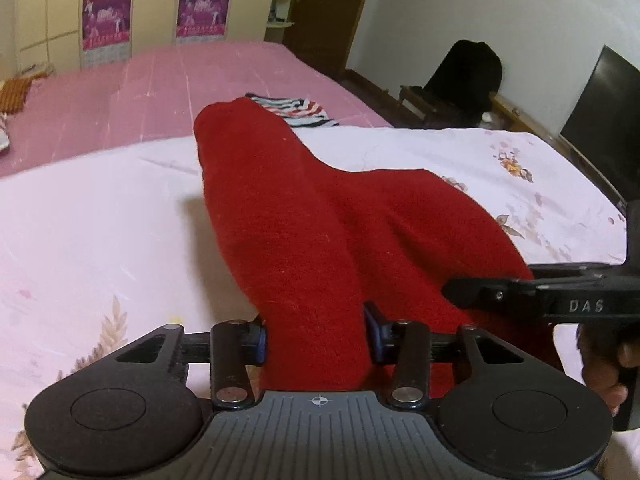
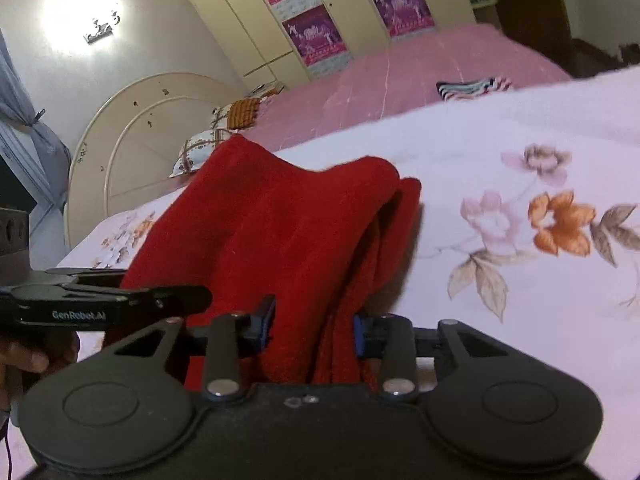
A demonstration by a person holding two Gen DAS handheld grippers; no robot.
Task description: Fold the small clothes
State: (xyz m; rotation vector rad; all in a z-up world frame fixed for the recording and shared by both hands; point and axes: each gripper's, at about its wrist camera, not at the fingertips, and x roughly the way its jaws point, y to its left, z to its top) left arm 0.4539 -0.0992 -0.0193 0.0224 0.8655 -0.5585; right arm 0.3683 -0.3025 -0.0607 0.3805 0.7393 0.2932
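A red knit garment (image 1: 304,216) lies bunched over a white flowered bedsheet (image 1: 100,220). My left gripper (image 1: 316,336) is shut on the garment's near edge, with cloth between its blue pads. My right gripper (image 2: 314,330) is shut on another part of the same red garment (image 2: 288,224), which hangs in folds between its pads. In the left wrist view the right gripper (image 1: 460,292) comes in from the right and touches the cloth. In the right wrist view the left gripper (image 2: 200,294) shows at the left, against the cloth.
A striped folded garment (image 1: 296,110) lies on the pink mattress (image 1: 180,88) beyond the sheet. A wardrobe (image 1: 132,4) stands behind the bed, a dark chair (image 1: 464,72) and a screen (image 1: 604,112) at right. Pillows (image 2: 208,144) and a round headboard (image 2: 132,136) are at left.
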